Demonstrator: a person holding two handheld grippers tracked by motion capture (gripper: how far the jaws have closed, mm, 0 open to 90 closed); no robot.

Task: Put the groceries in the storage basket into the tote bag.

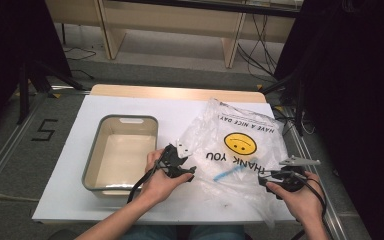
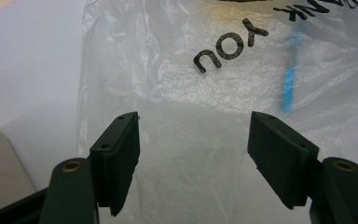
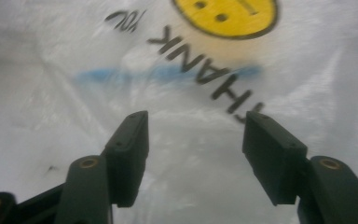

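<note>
Left gripper: we hold it with jaws apart and nothing pinched; in its own view both pads hover over the near-left edge of the plastic bag, so we judge it is lined up to take hold of that edge.
Right gripper: released, jaws spread wide; its own view shows bag film beyond and between the pads with no pad pressing on it. It sits at the bag's near-right side, facing the left gripper across the bag.
Plastic bag: it lies crumpled flat on the table between the two grippers, just ahead of each one's jaws, its print upside down to us. With a gripper at each side, we read this as a setup for spreading or opening it.
Blue item: a thin blue streak seen through the film, between the grippers and nearer the right one; we cannot tell what it is.
Tub: an empty grey tub just beside the left gripper's outer side, apart from the bag.
Table: the white top carries everything.
</note>
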